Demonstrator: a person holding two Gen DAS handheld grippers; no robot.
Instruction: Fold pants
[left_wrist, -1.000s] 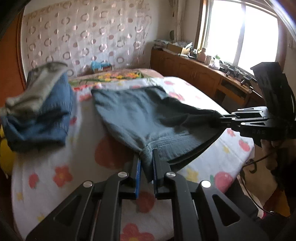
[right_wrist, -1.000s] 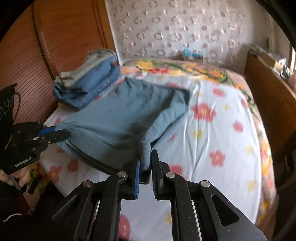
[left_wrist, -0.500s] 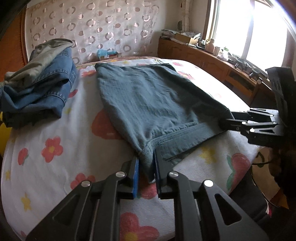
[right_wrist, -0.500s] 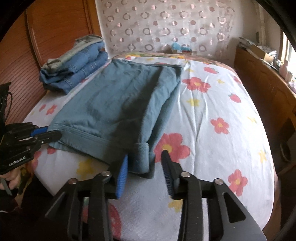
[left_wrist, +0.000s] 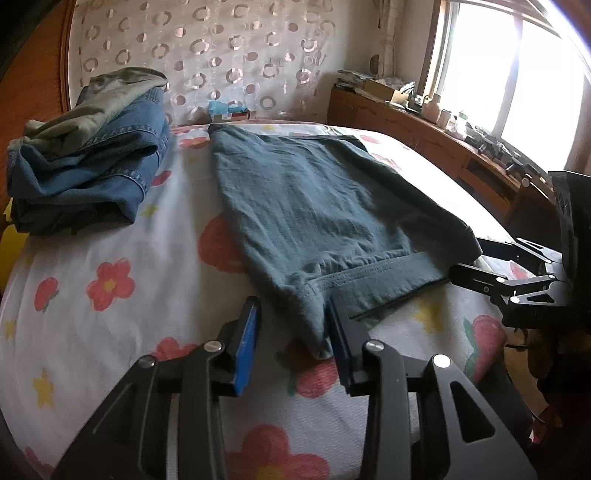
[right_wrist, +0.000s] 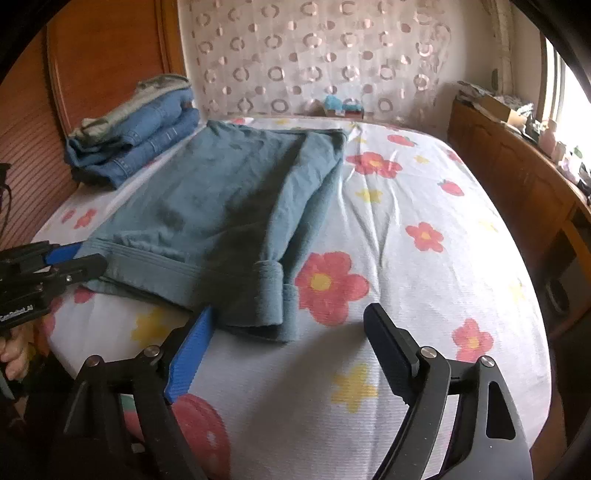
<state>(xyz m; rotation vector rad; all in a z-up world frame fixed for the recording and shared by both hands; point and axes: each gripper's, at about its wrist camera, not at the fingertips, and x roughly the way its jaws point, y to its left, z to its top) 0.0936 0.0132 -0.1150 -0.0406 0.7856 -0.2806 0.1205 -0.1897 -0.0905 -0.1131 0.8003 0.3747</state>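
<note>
Between the blue-padded fingers of the left gripper sits one corner of the pants, but the jaws are spread apart and nothing is pinched, so the cloth just lies loose in the gap, brushing the right-hand finger. Same deal on the other side: the right gripper is wide open, its fingers hovering over the bedsheet with the near corner of the pants just ahead of the blue pad and not touching either finger as far as the right wrist view shows.

The pants themselves are a dusty teal-blue, soft ribbed or crinkly fabric, with a stitched waistband running along the near edge. They're lying flat on the bed, doubled over lengthwise, so one layer sits on top of the other, and the waistband end points at the grippers while the far end reaches toward the headboard. At the right-hand corner the band is rolled up into a small thick cuff. A darker shaded strip runs down the middle in the right wrist view.

Going outward, the bedsheet is white with red and yellow flowers. Off to the left of the pants, well apart from them, is a stack of folded jeans with an olive-grey garment on top. A wooden cabinet runs along the window side, cluttered with small stuff too blurry to name.
</note>
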